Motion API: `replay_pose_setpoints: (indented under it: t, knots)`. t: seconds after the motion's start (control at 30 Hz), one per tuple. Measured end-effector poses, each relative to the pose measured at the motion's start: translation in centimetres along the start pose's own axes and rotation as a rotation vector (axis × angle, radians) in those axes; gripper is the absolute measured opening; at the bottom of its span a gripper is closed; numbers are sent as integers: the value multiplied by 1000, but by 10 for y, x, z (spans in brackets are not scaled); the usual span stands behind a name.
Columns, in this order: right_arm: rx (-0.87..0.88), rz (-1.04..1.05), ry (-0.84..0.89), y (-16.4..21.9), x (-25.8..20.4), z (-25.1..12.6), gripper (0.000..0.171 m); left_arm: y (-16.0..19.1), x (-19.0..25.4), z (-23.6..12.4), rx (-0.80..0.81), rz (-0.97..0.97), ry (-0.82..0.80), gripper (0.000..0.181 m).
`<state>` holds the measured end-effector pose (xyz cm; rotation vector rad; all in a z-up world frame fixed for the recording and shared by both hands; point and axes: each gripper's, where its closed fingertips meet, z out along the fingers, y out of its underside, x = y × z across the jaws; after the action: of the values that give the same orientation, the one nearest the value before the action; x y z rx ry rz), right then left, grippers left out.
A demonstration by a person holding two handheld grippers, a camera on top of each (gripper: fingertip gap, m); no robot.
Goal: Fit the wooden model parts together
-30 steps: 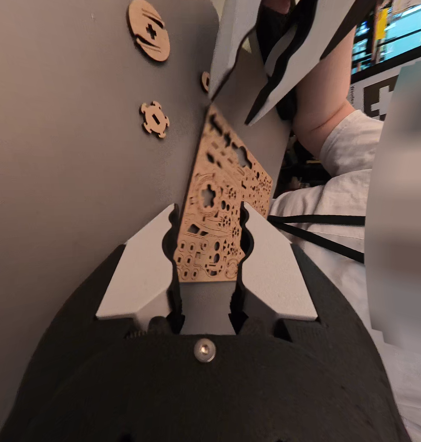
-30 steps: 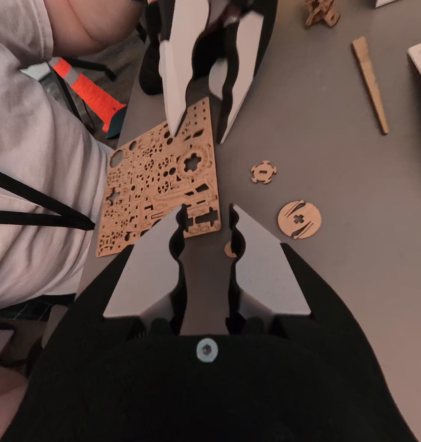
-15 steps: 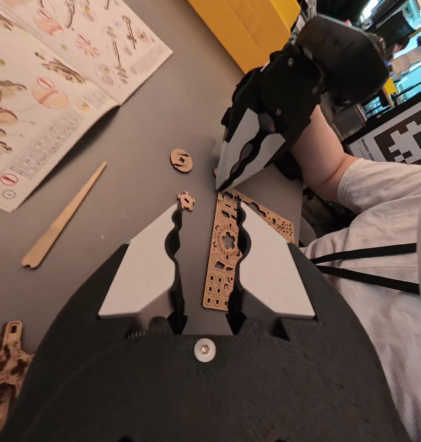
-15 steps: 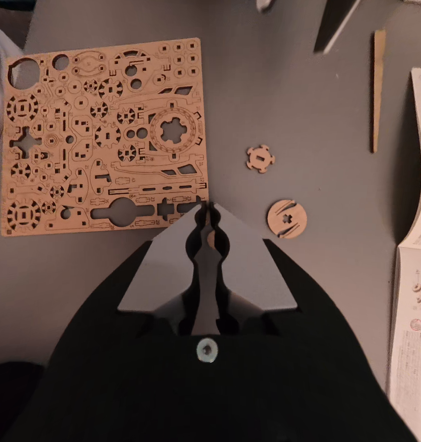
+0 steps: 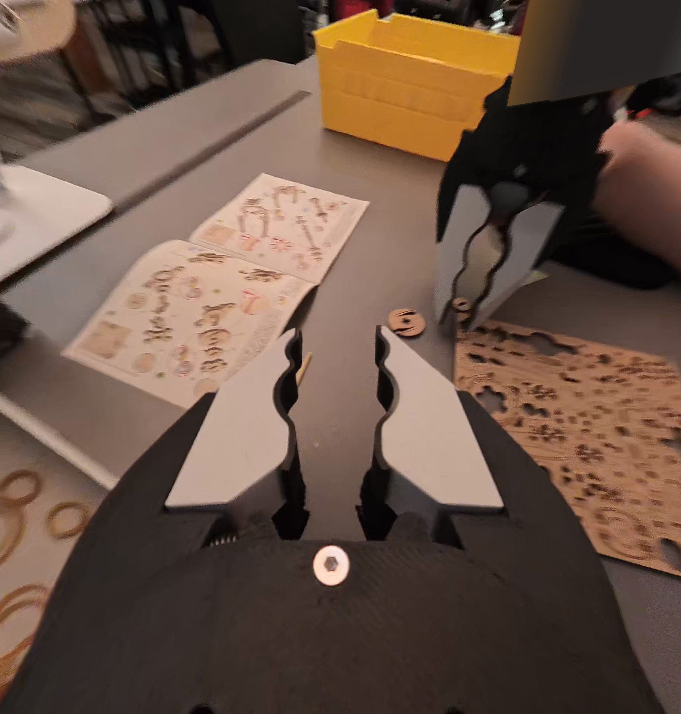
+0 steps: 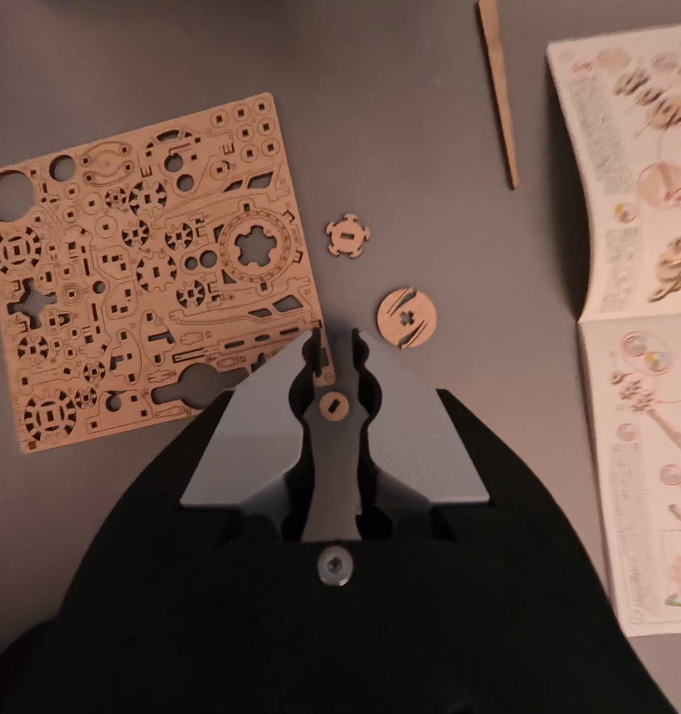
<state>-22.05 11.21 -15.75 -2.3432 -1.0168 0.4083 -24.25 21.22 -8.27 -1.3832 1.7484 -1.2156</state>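
Grey table (image 6: 428, 116): pale slotted wooden disc (image 6: 333, 405) between parted right gripper (image 6: 335, 336); left gripper (image 5: 337, 340) wide.

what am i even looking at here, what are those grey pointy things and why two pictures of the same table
The grey pointed things are the two fingers of a hand-held gripper; a person holds one in each hand. Each gripper carries a camera that looks forward along its fingers, so you get two views of one grey table.

The left wrist view shows the left gripper open and empty, above the table. Farther off in it is the right gripper, tips down at the table.

The right wrist view looks straight down. The right gripper is slightly open around a small wooden washer lying on the table; it does not look clamped.

Also on the table: a laser-cut wooden sheet of parts, a notched wooden gear, a round wooden disc, a wooden stick, an open instruction booklet and a yellow bin.
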Motion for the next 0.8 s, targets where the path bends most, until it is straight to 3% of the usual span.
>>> replay_pose_setpoints:
  t: [0.1, 0.17, 0.27, 0.37, 0.43, 0.47, 0.6, 0.8]
  knots:
    - [83, -31, 53, -23, 0, -7, 25, 1, -10, -3, 36, 78, -104, 37]
    - [161, -61, 189, -40, 14, -20, 31, -1, -11, -2, 52, 58, -113, 44]
    - [286, 66, 695, -50, 84, -73, 36, 0, -19, -4, 58, 24, -156, 52]
    - [303, 289, 1131, -9, 134, -145, 25, 1, -32, -8, 65, -1, -215, 56]
    - [286, 389, 1308, 22, 153, -179, 47, 1, -36, -10, 78, -27, -231, 57]
    - [274, 431, 1357, 37, 159, -188, 55, 0, -37, -11, 89, -37, -238, 57]
    - [248, 569, 1442, 80, 175, -207, 63, 2, -42, -11, 86, -55, -264, 59]
    - [277, 608, 1518, 92, 177, -223, 67, 8, -48, -11, 58, -46, -293, 61]
